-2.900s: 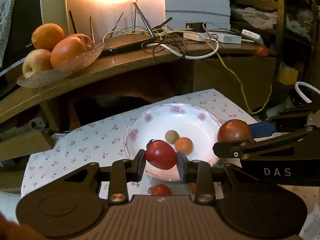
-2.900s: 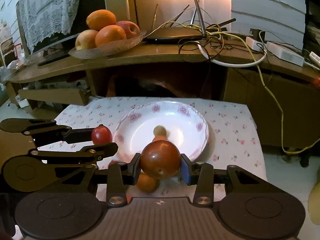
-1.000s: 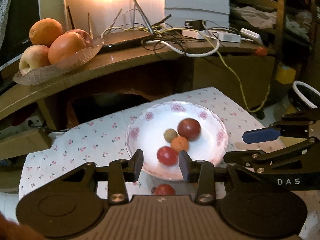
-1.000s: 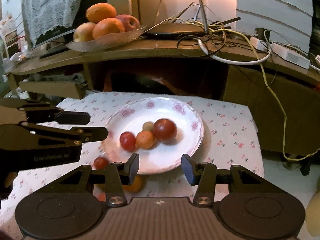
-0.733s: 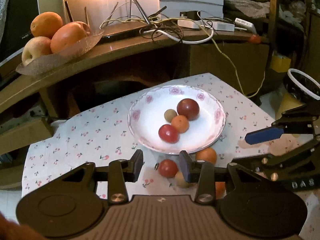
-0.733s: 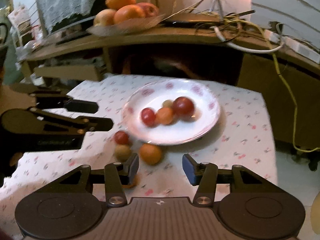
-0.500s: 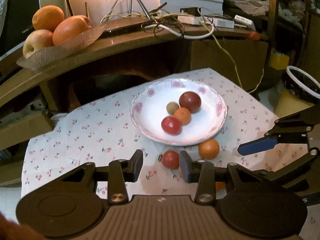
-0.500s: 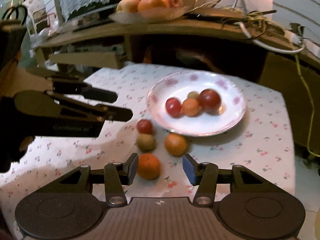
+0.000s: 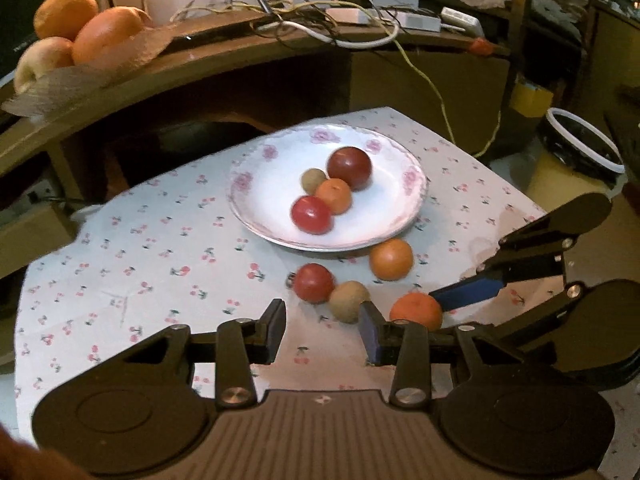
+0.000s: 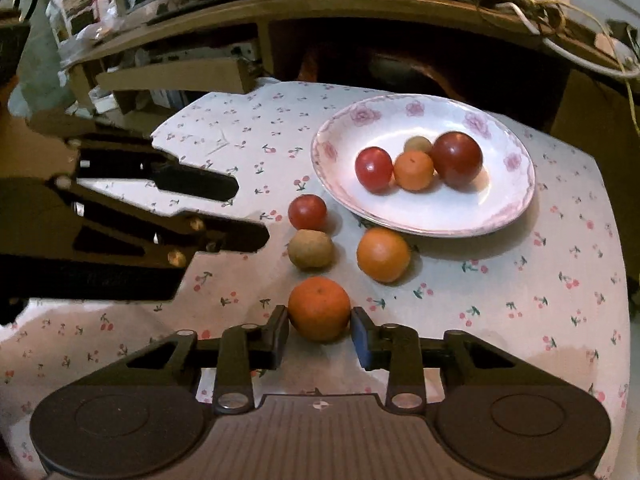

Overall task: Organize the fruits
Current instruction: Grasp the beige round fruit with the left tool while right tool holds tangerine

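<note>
While the right gripper (image 10: 319, 334) sits low over the surface (image 10: 520, 300) with its fingers spread wide, an orange (image 10: 319, 308) lies between them near the front edge, and I cannot tell if the pads touch it. The left gripper (image 9: 323, 330) hangs over the surface too, with its fingers wide open and nothing in them.

On the flowered plate (image 10: 500, 208) toward the back of the surface lie four fruits close together: a red tomato (image 10: 373, 169), a small orange (image 10: 413, 170), a big dark red tomato (image 10: 457, 158) and a little brown fruit (image 10: 417, 144) behind them.

Four fruits lie on the cloth in front of the plate. Another tomato (image 10: 307, 212) sits just beside the plate's rim, a brown kiwi (image 10: 310, 249) sits next to it, and a second orange (image 10: 383, 254) lies close to the plate's front rim.
</note>
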A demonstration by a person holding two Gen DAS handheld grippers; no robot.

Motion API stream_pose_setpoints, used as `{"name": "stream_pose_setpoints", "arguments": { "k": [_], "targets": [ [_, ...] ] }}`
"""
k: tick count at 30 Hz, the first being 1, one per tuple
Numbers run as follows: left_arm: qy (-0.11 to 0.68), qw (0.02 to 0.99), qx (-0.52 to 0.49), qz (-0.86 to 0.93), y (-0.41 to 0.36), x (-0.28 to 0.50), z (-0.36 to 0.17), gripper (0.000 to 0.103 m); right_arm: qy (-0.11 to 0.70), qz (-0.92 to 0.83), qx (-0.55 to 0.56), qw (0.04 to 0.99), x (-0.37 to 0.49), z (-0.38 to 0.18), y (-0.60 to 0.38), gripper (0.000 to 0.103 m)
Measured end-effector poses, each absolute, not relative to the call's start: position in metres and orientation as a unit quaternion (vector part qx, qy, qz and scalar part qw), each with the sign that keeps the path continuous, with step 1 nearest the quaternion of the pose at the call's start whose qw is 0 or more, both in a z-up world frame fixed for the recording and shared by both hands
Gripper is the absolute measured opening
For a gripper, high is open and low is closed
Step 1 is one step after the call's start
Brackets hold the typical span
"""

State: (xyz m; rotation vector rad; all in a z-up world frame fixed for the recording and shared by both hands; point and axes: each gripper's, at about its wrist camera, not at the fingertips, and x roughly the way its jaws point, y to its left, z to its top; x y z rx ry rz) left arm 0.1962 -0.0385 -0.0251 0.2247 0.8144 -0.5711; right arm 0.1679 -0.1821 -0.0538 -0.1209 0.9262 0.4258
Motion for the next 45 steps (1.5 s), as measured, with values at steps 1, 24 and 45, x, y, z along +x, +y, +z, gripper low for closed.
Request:
{"name": "stream_pose_setpoints", "arguments": {
  "k": [1, 24, 45],
  "targets": [
    [0.393, 0.871, 0.106, -0.276, -0.040, 0.196, -0.026, 0.045, 0.443, 0.202, -0.061, 0.871, 0.166, -0.053, -0.184, 0.034],
    [0.404, 0.874, 0.098, -0.251, -0.072, 0.208, -0.054, 0.033, 0.447, 0.156, -0.042, 0.880, 0.160, -0.048, -0.228, 0.035],
    [0.428, 0.860, 0.118, -0.250, -0.054, 0.157, -0.050, 0.035, 0.459, 0.208, -0.089, 0.859, 0.144, -0.049, -0.208, 0.037]
  ]
}}
